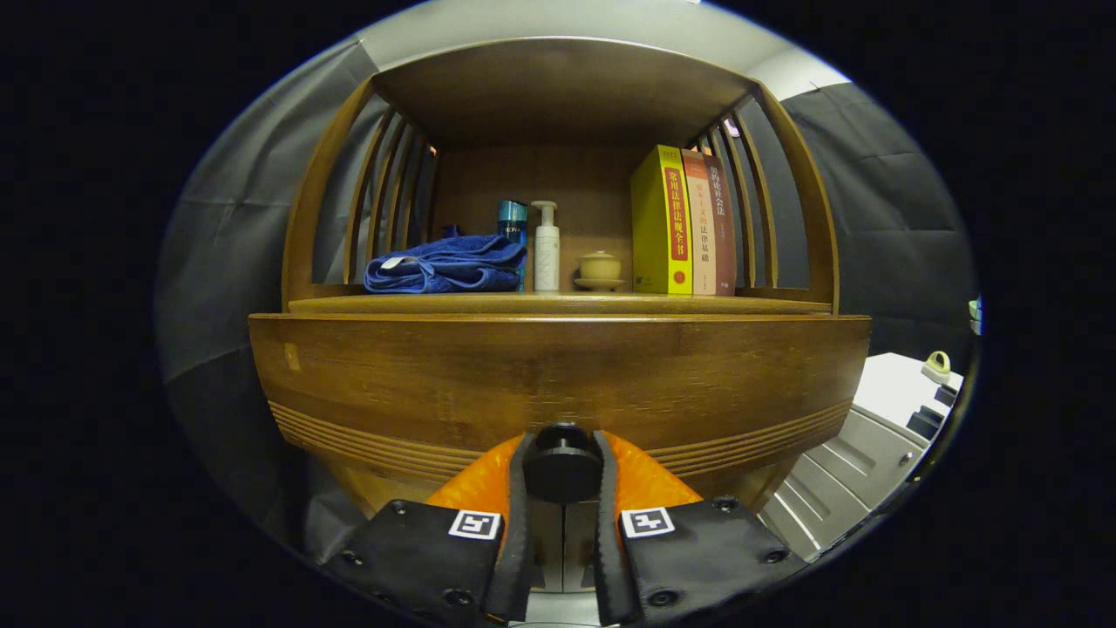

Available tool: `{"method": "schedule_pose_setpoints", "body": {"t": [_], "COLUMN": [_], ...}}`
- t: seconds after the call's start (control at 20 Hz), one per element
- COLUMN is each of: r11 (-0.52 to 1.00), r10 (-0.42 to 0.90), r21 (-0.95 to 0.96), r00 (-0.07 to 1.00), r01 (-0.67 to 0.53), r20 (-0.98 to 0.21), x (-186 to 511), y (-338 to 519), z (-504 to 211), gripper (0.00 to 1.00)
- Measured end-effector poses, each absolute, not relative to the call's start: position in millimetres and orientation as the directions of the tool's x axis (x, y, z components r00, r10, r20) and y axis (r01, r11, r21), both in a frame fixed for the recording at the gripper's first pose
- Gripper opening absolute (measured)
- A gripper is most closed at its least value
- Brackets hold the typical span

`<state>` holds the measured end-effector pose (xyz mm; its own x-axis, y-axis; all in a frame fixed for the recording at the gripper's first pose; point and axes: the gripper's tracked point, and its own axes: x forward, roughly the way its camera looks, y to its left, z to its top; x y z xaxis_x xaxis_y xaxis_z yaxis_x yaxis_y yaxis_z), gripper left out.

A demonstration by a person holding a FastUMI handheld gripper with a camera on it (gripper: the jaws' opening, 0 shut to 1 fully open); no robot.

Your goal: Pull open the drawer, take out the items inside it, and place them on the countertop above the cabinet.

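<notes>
The gripper view is taken head-on at a wooden cabinet, whose curved drawer front is seen just ahead of the fingers. The gripper is closed on the black round drawer knob: the knob is held between the two orange fingers, whose black pads are pressed against it from either side. The drawer front is seen flush under the countertop, and nothing of the drawer's inside can be seen, so what it holds cannot be told. On the countertop above, inside the slatted wooden frame, a folded blue towel is laid toward the left, with a teal bottle standing just behind its right end. Beside that, a white pump bottle is set upright, and a small lidded cup on a saucer is placed to its right. Three books are stood upright at the right end, the yellow one nearest the cup. Beyond the cabinet's right side, a grey-white unit is seen lower down.
</notes>
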<state>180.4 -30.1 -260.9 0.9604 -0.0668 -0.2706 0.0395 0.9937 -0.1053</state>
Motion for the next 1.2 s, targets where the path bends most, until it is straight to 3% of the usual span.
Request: {"method": "schedule_pose_setpoints", "body": {"t": [0.65, 1.2], "r11": [0.989, 0.983], "r10": [-0.108, -0.124], "r21": [-0.133, -0.171], "r00": [0.942, 0.936], "r01": [0.069, 0.07], "r20": [-0.318, -0.331], "x": [96, 68], "y": [-19, -14], "z": [-250, -248], "gripper": [0.37, 0.37]}}
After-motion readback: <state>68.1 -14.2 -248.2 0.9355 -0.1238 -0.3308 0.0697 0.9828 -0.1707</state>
